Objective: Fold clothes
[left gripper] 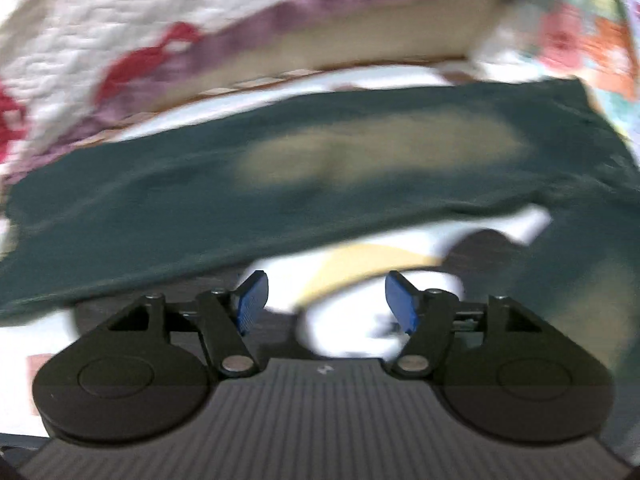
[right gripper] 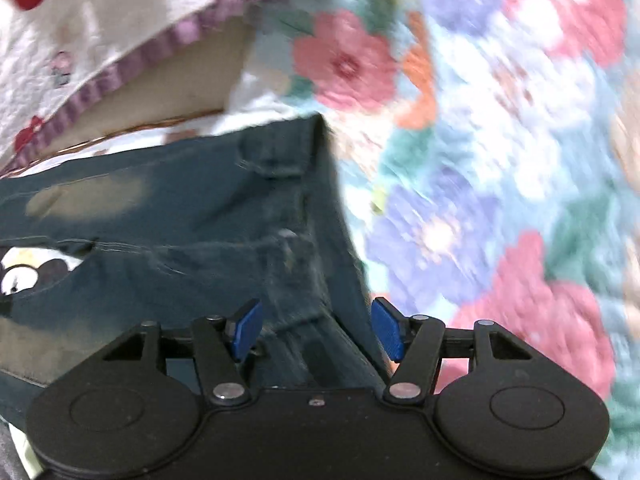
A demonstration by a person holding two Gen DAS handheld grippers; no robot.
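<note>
Dark teal jeans (left gripper: 168, 200) with a faded tan patch lie spread across a printed bedsheet. In the left wrist view, my left gripper (left gripper: 326, 300) stands open just short of the near edge of a trouser leg, with only the sheet between its blue pads. The right wrist view shows the waistband end of the jeans (right gripper: 200, 220) with a belt loop. My right gripper (right gripper: 316, 330) is open, its jaws set either side of the waistband edge without closing on it. Both views are blurred by motion.
A white quilt with red shapes and a purple frilled border (left gripper: 120, 20) lies beyond the jeans. A floral blanket in pink, blue and teal (right gripper: 500, 160) fills the right side. A cartoon print on the sheet (left gripper: 360, 268) shows between the trouser legs.
</note>
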